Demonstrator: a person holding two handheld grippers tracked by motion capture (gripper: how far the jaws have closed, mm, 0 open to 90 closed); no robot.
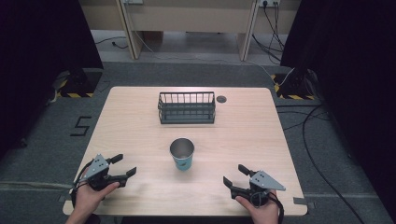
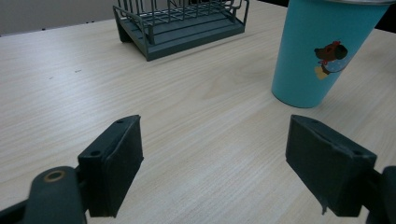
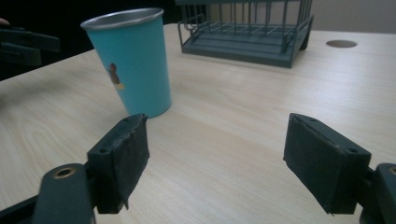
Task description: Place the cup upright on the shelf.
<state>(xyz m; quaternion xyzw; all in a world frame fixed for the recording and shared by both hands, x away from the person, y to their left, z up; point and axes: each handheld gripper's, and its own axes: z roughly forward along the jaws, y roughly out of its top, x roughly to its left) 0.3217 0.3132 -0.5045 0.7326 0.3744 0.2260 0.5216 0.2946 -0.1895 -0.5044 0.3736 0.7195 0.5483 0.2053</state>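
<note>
A teal cup (image 1: 182,154) with a steel rim and a small cartoon print stands upright in the middle of the wooden table (image 1: 130,121). Behind it sits a dark wire rack (image 1: 187,108), with nothing inside. My left gripper (image 1: 124,165) rests near the front left edge, open, nothing between its jaws. My right gripper (image 1: 235,175) rests near the front right edge, also open and holding nothing. The cup (image 2: 322,51) stands ahead to the right in the left gripper view, and the cup (image 3: 130,63) stands ahead to the left in the right gripper view. The rack (image 2: 180,25) and rack (image 3: 247,30) lie farther back.
A round dark hole (image 1: 221,99) marks the table just right of the rack. Bare wood lies between the cup and each gripper. Cables run over the grey floor at the right, and black curtains hang on both sides.
</note>
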